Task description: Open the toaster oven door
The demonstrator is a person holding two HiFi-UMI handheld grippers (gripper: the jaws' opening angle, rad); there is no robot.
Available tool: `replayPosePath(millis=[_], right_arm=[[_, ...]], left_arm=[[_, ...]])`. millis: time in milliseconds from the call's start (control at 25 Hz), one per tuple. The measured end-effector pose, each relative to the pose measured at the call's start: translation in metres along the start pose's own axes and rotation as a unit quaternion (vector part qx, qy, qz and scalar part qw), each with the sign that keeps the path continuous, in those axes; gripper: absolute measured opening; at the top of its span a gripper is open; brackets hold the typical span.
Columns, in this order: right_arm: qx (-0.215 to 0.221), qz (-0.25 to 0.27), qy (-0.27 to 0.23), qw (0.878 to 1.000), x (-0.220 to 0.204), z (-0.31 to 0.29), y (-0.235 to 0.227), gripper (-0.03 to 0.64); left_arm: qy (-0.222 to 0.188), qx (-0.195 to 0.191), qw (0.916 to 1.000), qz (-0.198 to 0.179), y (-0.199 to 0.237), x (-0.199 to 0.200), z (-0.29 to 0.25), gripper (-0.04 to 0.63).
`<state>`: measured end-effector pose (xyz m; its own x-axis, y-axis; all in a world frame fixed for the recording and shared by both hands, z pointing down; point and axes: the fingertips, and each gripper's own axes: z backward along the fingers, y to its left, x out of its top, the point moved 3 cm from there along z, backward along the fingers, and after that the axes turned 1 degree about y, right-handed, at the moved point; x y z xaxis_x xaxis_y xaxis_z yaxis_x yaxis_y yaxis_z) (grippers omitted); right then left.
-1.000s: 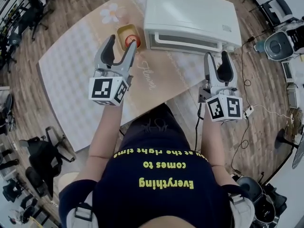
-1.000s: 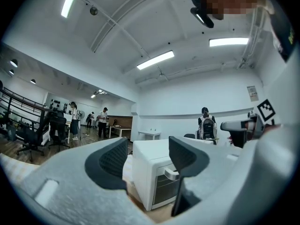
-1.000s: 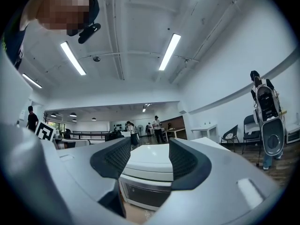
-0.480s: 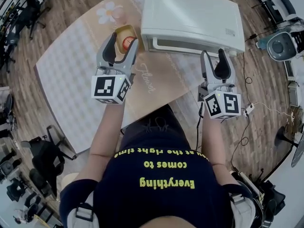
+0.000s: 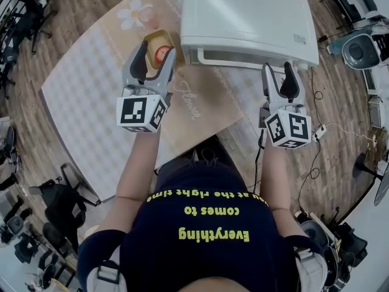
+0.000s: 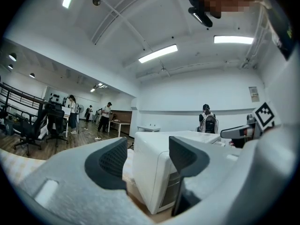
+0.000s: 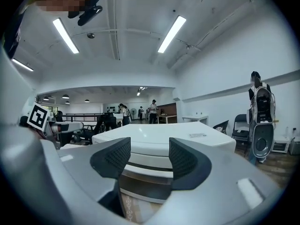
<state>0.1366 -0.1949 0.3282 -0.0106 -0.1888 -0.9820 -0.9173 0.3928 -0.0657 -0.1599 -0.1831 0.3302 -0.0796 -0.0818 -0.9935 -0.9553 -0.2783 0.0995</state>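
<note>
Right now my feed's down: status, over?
Left gripper, right gripper open, empty. Toaster oven door shut, untouched. Cup beside oven, clear of door.

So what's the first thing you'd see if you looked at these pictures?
The big white toaster oven at the far side of the table, with its door shut. Just in front of it hover two grey grippers, the left gripper and the right gripper, both open and empty. By the oven's left corner sits a little yellow bowl with something red in it.
</note>
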Motion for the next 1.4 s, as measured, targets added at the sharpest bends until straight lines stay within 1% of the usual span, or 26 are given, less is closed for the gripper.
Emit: replayPosePath(millis=[280,440,760,1200,1400], right_arm=[[-0.042,0.007,0.025,0.999,-0.012,-0.001,-0.031,0.249],[-0.057,0.009,0.045,0.997,-0.022,-0.006,-0.043,0.249],[-0.065,0.005,0.069,0.996,-0.037,-0.016,-0.052,0.252],[-0.063,0.009,0.075,0.995,-0.037,-0.013,-0.051,0.252],[-0.061,0.012,0.086,0.994,-0.039,-0.01,-0.049,0.253]], left_arm=[[0.004,-0.004,1.0,0.004,0.002,-0.011,-0.003,0.276],[0.009,-0.005,0.9999,0.01,0.001,-0.019,-0.004,0.276],[0.017,-0.009,0.9998,0.004,-0.004,-0.021,-0.002,0.276],[0.022,-0.012,0.9997,0.0,-0.008,-0.021,0.007,0.276],[0.021,-0.013,0.9997,0.0,-0.009,-0.019,0.012,0.276]])
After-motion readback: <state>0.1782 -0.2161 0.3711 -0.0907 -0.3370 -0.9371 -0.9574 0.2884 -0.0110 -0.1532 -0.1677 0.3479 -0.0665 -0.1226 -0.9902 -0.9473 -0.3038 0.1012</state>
